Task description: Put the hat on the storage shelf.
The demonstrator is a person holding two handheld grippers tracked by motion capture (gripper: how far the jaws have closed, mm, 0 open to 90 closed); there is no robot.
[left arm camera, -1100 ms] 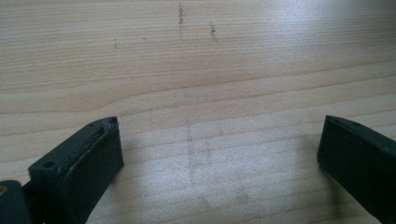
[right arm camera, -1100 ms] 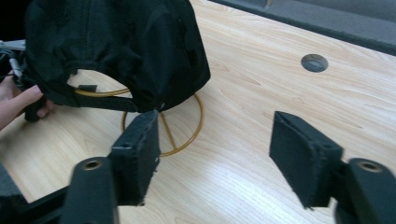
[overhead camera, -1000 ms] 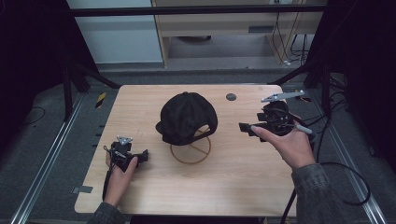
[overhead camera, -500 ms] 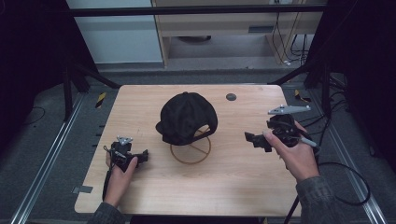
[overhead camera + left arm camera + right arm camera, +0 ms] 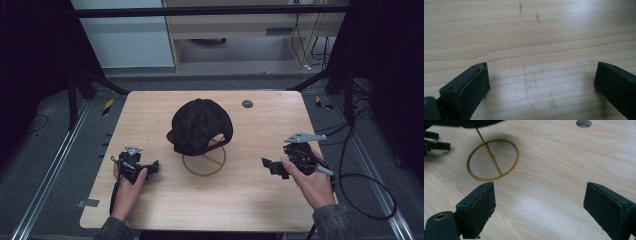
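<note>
Near the front edge of the tabletop [image 5: 210,200], the left claw [image 5: 152,167] and the right claw [image 5: 267,165] both hold their jaws wide apart, nothing between them; the right one's have just closed slightly. Between and beyond them, a black cap [image 5: 200,125] sits on a wire stand [image 5: 204,161].

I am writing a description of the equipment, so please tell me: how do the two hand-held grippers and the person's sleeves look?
Both grippers are black. The left gripper is compact; the right gripper carries a grey three-cornered plate on top and trails a black cable. In the gripper views, each has two blocky black jaws with flat faces. The sleeves are grey with a mottled pattern.
</note>
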